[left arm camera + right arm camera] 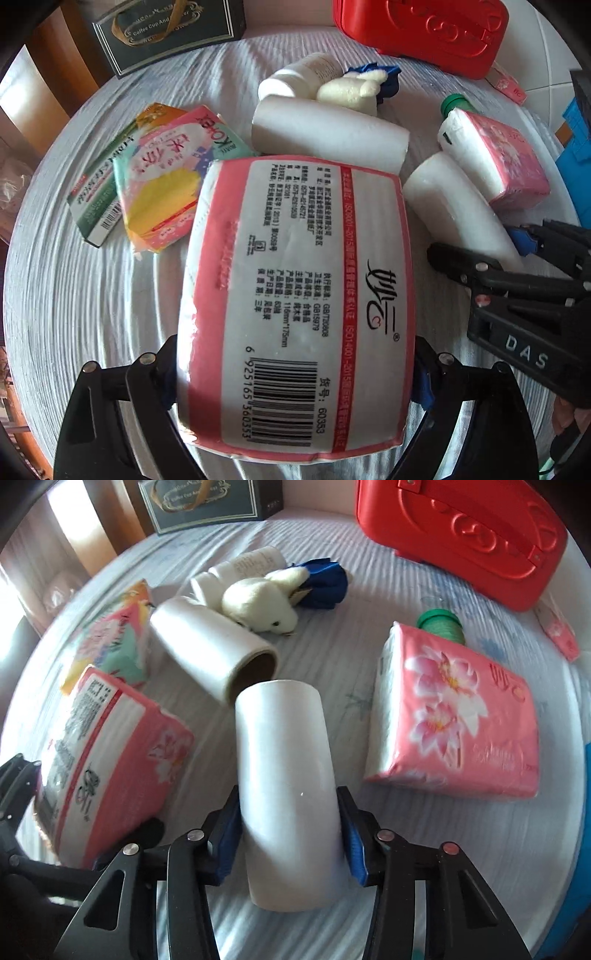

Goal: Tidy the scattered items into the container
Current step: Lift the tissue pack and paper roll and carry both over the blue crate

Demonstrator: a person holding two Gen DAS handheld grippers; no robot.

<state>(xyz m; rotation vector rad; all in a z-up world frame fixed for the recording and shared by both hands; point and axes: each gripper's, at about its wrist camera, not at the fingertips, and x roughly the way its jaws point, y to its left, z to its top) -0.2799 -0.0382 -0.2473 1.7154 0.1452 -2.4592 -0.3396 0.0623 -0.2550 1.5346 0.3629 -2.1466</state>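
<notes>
White-clothed round table (332, 657), strewn with packs and rolls

Red case (461, 542) sits at the far edge (lid down); the left gripper (295, 373) clamps a pink tissue pack (291, 295) near the middle, and the right gripper (290, 834) pinches a white roll (288, 768) just beside it.

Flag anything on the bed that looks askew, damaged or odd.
Nothing is damaged or spilled. The items simply lie scattered: one roll on its side, the plush rabbit toppled against a bottle and blue cloth. The red case is shut.
</notes>
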